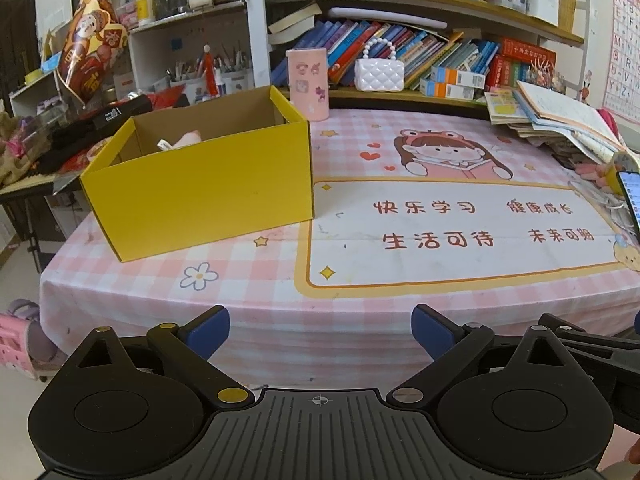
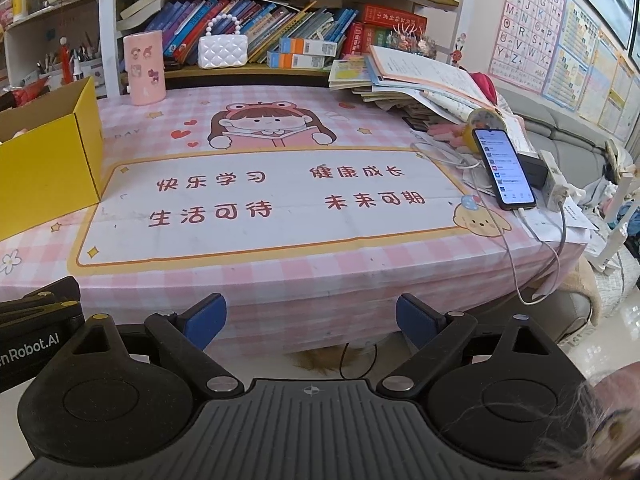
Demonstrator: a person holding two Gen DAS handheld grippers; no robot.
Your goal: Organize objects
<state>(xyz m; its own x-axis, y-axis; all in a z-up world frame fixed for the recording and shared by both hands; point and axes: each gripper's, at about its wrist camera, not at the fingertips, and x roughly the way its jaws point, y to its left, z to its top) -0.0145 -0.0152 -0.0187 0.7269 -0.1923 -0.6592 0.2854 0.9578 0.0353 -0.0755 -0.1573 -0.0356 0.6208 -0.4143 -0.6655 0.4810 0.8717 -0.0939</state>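
An open yellow cardboard box (image 1: 200, 192) stands on the left of the pink checked tablecloth (image 1: 360, 300); it also shows in the right wrist view (image 2: 48, 168). Pink and white items (image 1: 182, 141) lie inside it, mostly hidden by the wall. My left gripper (image 1: 320, 334) is open and empty, held back in front of the table's near edge. My right gripper (image 2: 311, 322) is open and empty, also held off the near edge.
A pink cylindrical holder (image 2: 144, 68) and a white quilted handbag (image 2: 222, 51) stand at the back by the bookshelf. A stack of open books (image 2: 416, 80), a lit phone (image 2: 505, 168) with charging cables and a power strip (image 2: 554, 178) crowd the right side.
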